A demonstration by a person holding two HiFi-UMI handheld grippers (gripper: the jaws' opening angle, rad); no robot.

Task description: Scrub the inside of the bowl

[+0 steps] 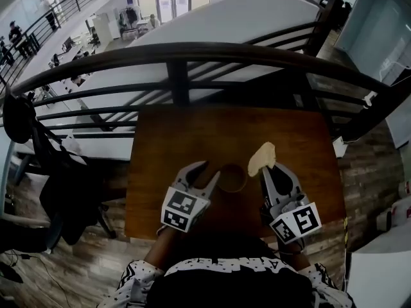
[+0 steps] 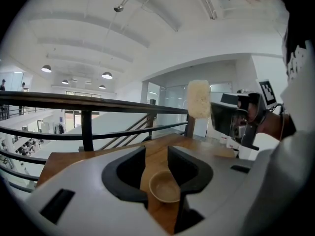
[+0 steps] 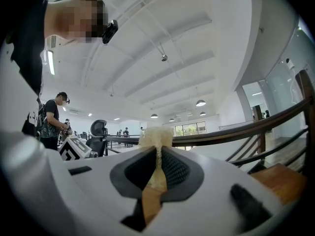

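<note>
On 1 wooden table (image 1: 302,140), 1 small brown bowl (image 1: 232,177) is sitting upright and empty, toward the near edge, between the 2 grippers. The left gripper (image 1: 209,172) is pointing at it from the left with its 2 jaws standing apart, gripping nothing. From that gripper's own view, the bowl is showing in the gap between them, close to the right-hand jaw, with no pad pressing on it. The right gripper (image 1: 270,171) is clenching its 2 jaws on 1 pale yellow sponge (image 1: 262,158). The sponge is sticking out past the jaw tips, just right of the bowl and not touching it. Beyond the table's far edge, 1 dark railing (image 1: 192,53) is curving across, and a lower floor with desks is showing through its bars. Off to the side, 1 person (image 3: 51,117) is standing near 1 office chair (image 3: 98,129).
</note>
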